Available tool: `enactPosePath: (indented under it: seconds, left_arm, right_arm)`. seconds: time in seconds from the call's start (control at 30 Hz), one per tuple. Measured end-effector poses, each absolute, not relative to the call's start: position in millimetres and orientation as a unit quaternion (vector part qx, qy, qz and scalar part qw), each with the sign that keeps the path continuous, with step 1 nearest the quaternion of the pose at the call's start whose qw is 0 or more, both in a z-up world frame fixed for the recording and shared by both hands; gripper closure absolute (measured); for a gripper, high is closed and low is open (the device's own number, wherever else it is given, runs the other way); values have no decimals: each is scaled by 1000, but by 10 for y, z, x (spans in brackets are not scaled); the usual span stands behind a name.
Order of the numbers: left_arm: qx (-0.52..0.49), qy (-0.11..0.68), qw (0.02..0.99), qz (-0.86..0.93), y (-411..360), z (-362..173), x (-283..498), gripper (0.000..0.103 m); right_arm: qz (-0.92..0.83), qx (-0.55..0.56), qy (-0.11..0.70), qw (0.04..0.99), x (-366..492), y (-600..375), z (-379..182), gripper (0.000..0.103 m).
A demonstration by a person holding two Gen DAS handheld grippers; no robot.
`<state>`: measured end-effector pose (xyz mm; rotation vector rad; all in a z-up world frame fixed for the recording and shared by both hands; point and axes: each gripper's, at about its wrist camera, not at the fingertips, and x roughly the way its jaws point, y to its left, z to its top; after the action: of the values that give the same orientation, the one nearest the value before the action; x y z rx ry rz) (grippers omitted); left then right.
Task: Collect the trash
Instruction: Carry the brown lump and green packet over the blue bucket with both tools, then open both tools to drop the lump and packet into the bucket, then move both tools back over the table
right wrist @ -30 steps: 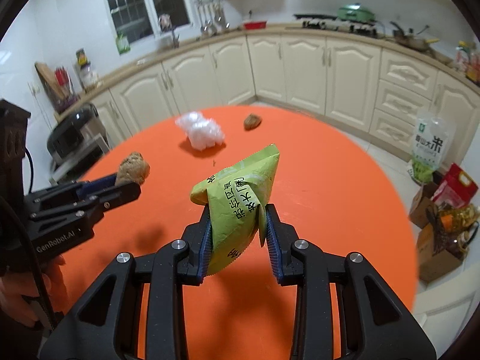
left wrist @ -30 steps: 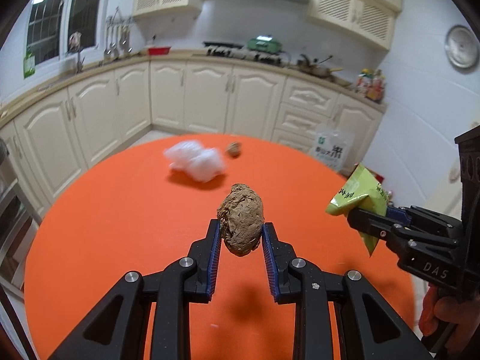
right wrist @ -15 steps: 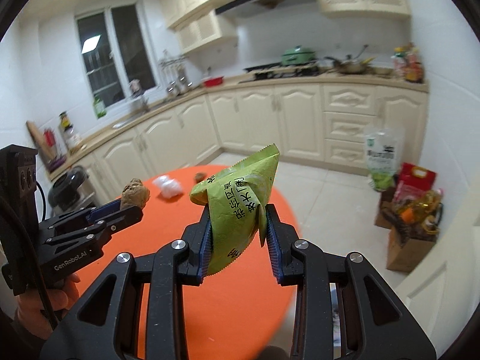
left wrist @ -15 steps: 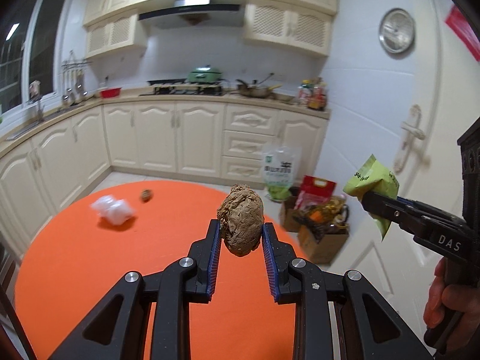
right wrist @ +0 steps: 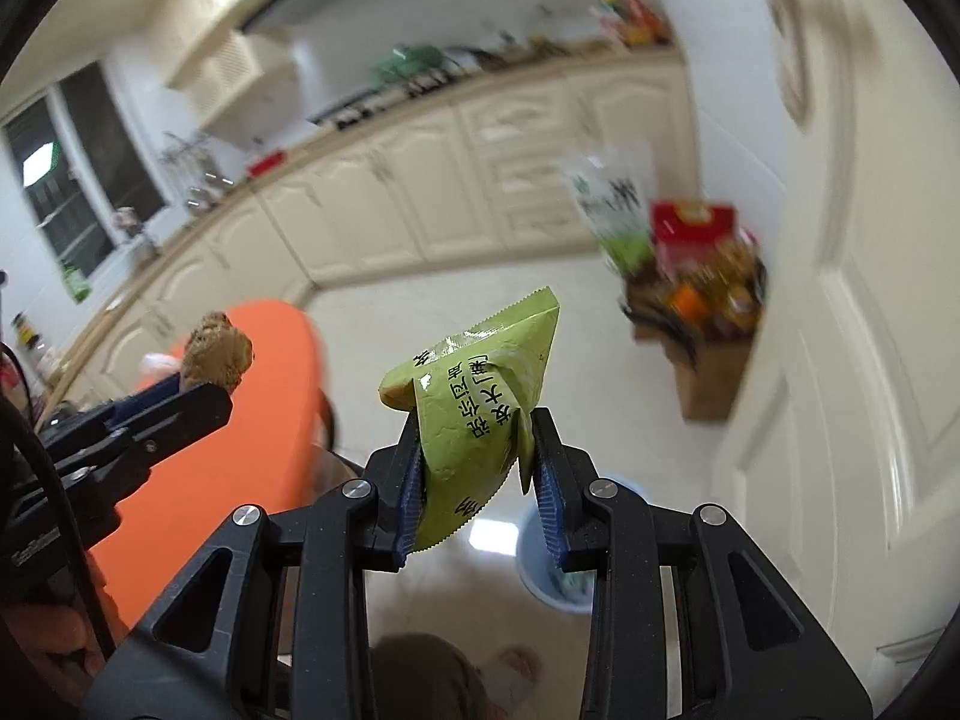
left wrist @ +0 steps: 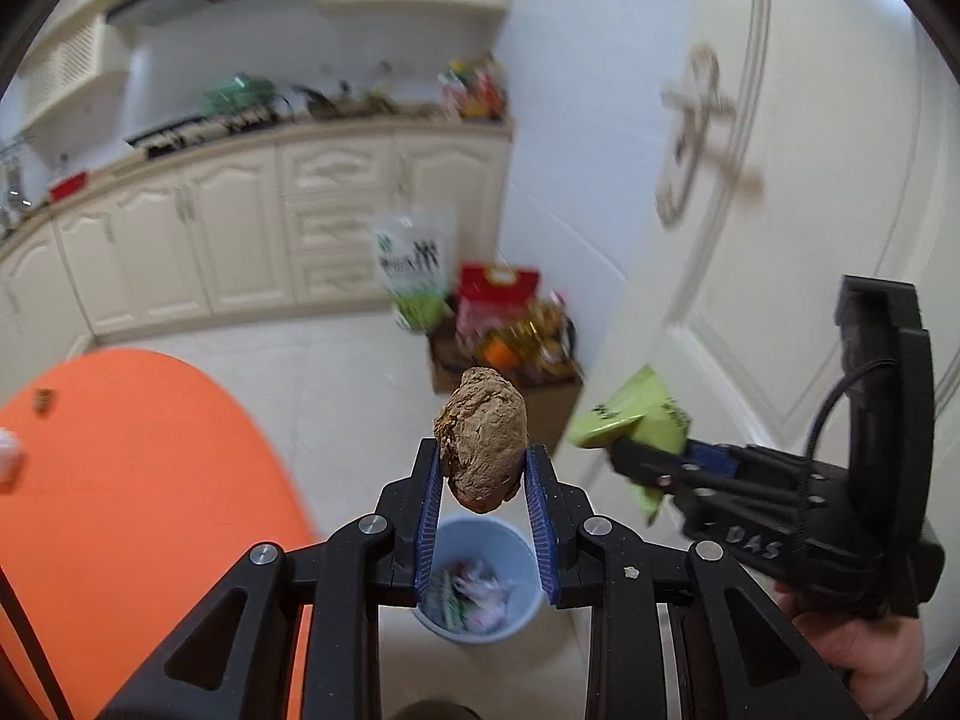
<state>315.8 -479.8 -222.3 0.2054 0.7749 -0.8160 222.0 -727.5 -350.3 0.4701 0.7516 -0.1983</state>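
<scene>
Now both pieces ride off the tabletop (left wrist: 138, 480): brown lump (left wrist: 483, 441) pinched in the left tool (left wrist: 483, 498), green wrapper (right wrist: 474, 420) pinched in the right tool (right wrist: 480, 492). A second ago both hung over the orange top; now floor and a blue bin (left wrist: 474, 576) lie just below. Likely next: release over bin. Two scraps remain on the tabletop.

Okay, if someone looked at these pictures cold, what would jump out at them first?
Probably the brown crumpled lump pinched in the left gripper, with the pale blue bin on the floor right below it. Next, the green snack wrapper clamped in the right gripper.
</scene>
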Motion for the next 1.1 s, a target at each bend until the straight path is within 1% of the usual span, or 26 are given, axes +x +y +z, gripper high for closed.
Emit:
enactPosePath:
  seconds: [0.23,0.43,0.5,0.53,0.57,0.6,0.63,0.67,0.7,0.73,0.77,0.8,0.83,0.87,0.9,0.93,1.0,1.1]
  left_arm:
    - [131,449,802,-373,-5442,-2913,3612,79]
    - [147,508,778,-340,-5907,-3301,4072,78]
    - [153,516,775,-330,-6161,-3360,4238,78]
    - [159,523,773,-322,-6227,-3406,4313,73]
    - [163,527,771,-317,-6349,-3431,4361,59]
    - [170,534,766,-315,-6426,-3480,4424,52]
    - [172,536,768,-305,-6477,-3495,4488,38]
    - [172,537,770,-300,-6539,-3493,4544,26]
    - [172,537,771,-297,-6549,-3516,4552,22]
    - [173,536,773,-292,-6562,-3519,4562,13]
    - [175,534,776,-288,-6563,-3525,4567,7]
    - [177,530,779,-284,-6579,-3523,4560,6]
    - [180,527,782,-281,-6563,-3524,4520,4]
    - [185,523,784,-279,-6575,-3512,4485,3]
    - [187,518,787,-279,-6587,-3488,4439,2]
    - [186,513,789,-282,-6587,-3457,4381,2]
    - [182,502,793,-293,-6578,-3421,4284,1]
    - [177,480,803,-306,-6349,-3226,4062,1]
  right_arm:
    - [-106,279,425,855,2357,-7774,-4354,72]
    - [-100,318,458,824,2540,-7936,-4893,72]
    - [-101,328,463,817,2578,-7963,-5020,69]
    - [-103,332,465,814,2604,-7984,-5072,67]
    - [-103,339,465,811,2627,-8008,-5125,63]
    - [-102,347,468,806,2655,-8031,-5186,59]
    - [-104,352,471,802,2684,-8050,-5234,48]
    - [-111,356,472,799,2674,-8075,-5280,41]
    - [-115,364,471,796,2653,-8101,-5316,38]
    - [-118,371,468,793,2629,-8126,-5334,34]
    - [-125,375,467,791,2596,-8151,-5341,27]
    - [-131,377,465,790,2591,-8189,-5327,22]
    - [-136,379,461,791,2559,-8206,-5305,13]
    - [-143,382,456,791,2507,-8222,-5275,7]
    - [-150,382,454,791,2485,-8233,-5240,5]
    - [-157,382,453,790,2457,-8246,-5206,0]
    - [-171,383,446,791,2396,-8268,-5107,0]
    - [-190,379,434,795,2302,-8288,-4898,0]
